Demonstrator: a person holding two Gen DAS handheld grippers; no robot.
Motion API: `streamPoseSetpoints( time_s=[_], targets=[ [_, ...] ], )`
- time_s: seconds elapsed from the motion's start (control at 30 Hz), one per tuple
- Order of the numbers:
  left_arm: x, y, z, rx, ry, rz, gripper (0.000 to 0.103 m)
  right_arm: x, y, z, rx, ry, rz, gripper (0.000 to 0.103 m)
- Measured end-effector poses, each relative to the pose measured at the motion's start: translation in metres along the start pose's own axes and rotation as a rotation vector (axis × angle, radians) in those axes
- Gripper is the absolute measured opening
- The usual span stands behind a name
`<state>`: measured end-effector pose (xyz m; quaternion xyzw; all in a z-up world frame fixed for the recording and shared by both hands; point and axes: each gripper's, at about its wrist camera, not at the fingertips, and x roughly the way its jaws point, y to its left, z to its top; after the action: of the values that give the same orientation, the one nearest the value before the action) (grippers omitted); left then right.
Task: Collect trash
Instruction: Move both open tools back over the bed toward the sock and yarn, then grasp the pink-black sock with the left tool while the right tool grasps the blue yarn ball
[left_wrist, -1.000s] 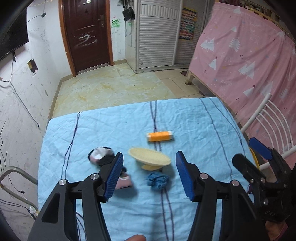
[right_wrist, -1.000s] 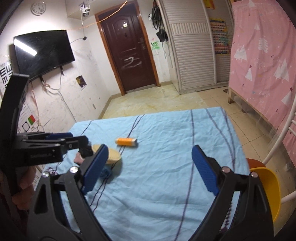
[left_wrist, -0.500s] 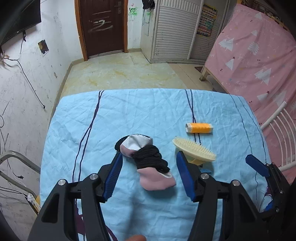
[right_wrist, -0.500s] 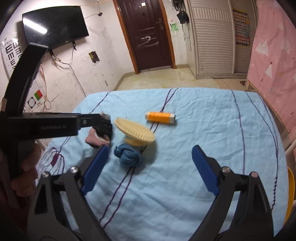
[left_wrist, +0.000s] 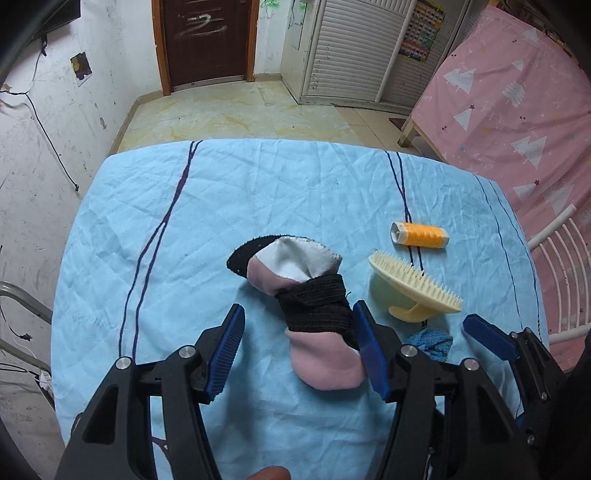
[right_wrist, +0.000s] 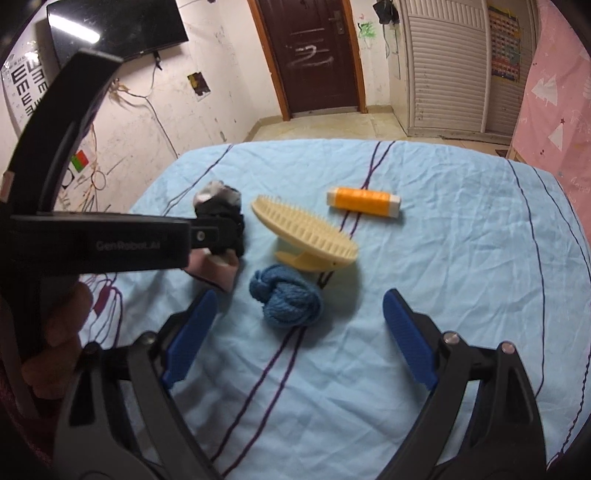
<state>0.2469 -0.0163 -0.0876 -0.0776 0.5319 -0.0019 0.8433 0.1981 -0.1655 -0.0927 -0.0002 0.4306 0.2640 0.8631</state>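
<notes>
The sock bundle is straddled by the left gripper, jaws wide and empty, for pickup; the right gripper is likewise held open, empty, over the blue yarn.

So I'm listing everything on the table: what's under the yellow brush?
The yellow brush rests tilted on its handle, directly on the blue sheet. The blue yarn ball lies just beside it. The spot beneath the brush head is shadowed and hidden.

My blue-padded left gripper, pink-black-white sock, cream brush, orange thread spool, blue yarn ball, purple-striped light-blue cloth.
</notes>
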Motion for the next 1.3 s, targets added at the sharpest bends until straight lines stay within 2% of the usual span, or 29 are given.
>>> streamPoseSetpoints(
  time_s=[0.13, 0.3, 0.4, 0.47, 0.5, 0.53, 0.57, 0.6, 0.93, 1.3],
  targets=[
    [0.007, -0.002, 0.001, 0.001, 0.01, -0.018, 0.052, 0.004, 0.005, 0.004, -0.019, 0.002, -0.007, 0.087],
    [0.011, -0.006, 0.002, 0.009, 0.008, -0.026, 0.052, 0.011, 0.007, 0.004, -0.019, 0.033, -0.011, 0.073],
    [0.011, -0.008, 0.001, 0.017, 0.0, -0.03, 0.044, 0.012, 0.008, 0.005, -0.022, 0.034, -0.028, 0.069],
    [0.01, -0.011, -0.001, 0.031, 0.002, -0.045, 0.029, 0.012, 0.009, 0.006, -0.026, 0.033, -0.048, 0.06],
    [0.01, -0.013, -0.002, 0.034, 0.004, -0.053, 0.027, 0.013, 0.01, 0.006, -0.03, 0.033, -0.056, 0.055],
    [0.011, -0.015, -0.002, 0.035, 0.001, -0.048, 0.026, 0.012, 0.01, 0.006, -0.033, 0.033, -0.061, 0.043],
    [0.011, -0.016, -0.003, 0.035, -0.002, -0.046, 0.026, 0.012, 0.01, 0.005, -0.034, 0.034, -0.061, 0.035],
    [0.011, -0.016, -0.003, 0.034, -0.004, -0.046, 0.026, 0.012, 0.009, 0.005, -0.032, 0.034, -0.06, 0.031],
    [-0.006, -0.012, -0.007, 0.022, -0.033, -0.019, 0.024, -0.004, 0.012, 0.002, -0.038, 0.004, -0.029, 0.03],
    [-0.057, -0.018, -0.004, 0.038, -0.143, 0.029, 0.024, -0.042, -0.008, 0.004, 0.006, -0.087, -0.028, 0.03]
  ],
)
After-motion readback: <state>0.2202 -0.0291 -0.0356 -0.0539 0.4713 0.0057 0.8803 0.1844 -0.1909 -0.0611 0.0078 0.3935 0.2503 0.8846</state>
